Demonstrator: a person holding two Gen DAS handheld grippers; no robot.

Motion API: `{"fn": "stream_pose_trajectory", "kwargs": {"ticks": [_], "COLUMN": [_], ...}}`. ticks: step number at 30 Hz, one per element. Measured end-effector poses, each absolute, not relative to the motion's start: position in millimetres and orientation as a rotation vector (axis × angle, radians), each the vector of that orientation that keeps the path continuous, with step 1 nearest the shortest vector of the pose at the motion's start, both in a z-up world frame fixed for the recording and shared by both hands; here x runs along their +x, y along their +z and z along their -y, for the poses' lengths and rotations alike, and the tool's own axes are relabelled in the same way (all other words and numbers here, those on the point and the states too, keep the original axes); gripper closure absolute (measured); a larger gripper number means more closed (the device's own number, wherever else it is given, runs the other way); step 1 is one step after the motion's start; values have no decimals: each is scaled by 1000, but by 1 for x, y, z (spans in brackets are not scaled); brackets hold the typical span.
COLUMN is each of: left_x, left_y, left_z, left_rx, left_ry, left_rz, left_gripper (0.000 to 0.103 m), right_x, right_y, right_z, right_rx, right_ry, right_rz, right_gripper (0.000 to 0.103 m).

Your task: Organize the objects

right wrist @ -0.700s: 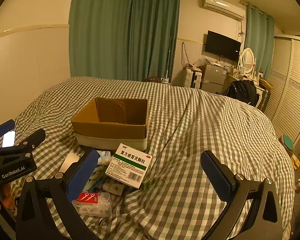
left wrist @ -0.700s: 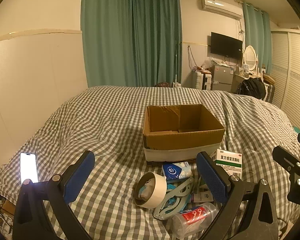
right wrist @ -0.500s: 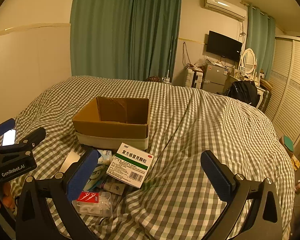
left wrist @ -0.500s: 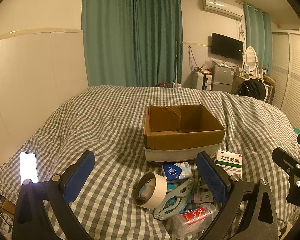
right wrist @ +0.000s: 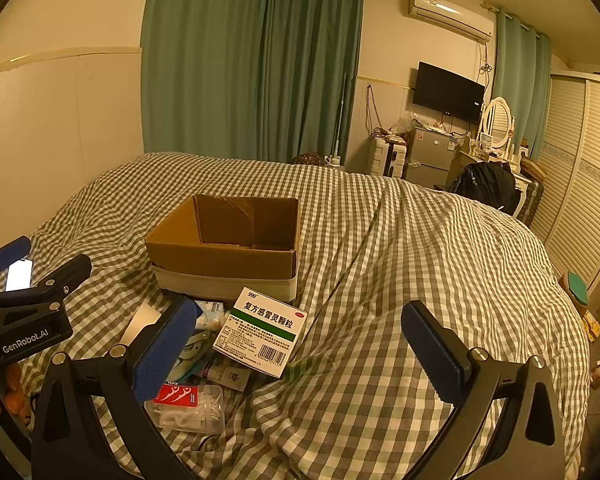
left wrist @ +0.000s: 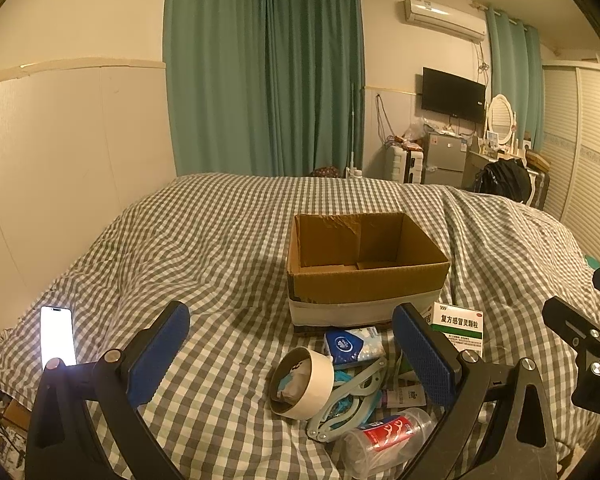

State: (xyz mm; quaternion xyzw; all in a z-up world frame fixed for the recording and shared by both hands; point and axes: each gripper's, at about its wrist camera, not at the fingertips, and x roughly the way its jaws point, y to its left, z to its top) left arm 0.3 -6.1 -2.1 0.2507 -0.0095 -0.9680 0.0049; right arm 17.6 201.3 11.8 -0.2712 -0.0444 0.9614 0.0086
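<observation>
An open, empty cardboard box (left wrist: 364,264) (right wrist: 228,248) stands on the checked bed. In front of it lies a pile: a roll of tape (left wrist: 302,382), a blue tissue pack (left wrist: 350,344), a light-green clip tool (left wrist: 348,396), a clear floss-pick tub with a red label (left wrist: 384,434) (right wrist: 188,402), a small tube (left wrist: 404,394) and a white-green medicine box (left wrist: 458,326) (right wrist: 262,330). My left gripper (left wrist: 292,354) is open and empty above the pile. My right gripper (right wrist: 300,348) is open and empty to the right of it, over the medicine box.
A lit phone (left wrist: 57,334) lies on the bed at the left edge. A wall runs along the left side. The checked duvet (right wrist: 420,264) stretches right and back. A desk, fridge and wardrobe stand beyond the bed.
Both grippers have drifted very slightly; the right view has shifted a little. Nothing was taken hold of and the objects have not moved.
</observation>
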Motion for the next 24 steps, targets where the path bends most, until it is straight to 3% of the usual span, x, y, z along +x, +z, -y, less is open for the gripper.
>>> {"fn": "stream_pose_trajectory", "kwargs": {"ticks": [24], "left_x": [2], "left_y": [-3], "left_z": [7], "left_rx": [789], "left_ry": [-3030], "left_rz": [30], "left_gripper": [0], "right_x": [17], "right_y": [9], "right_z": [-201], "right_rx": [-868], "right_ry": [3011], "right_rz": [129], "right_gripper": [0]}}
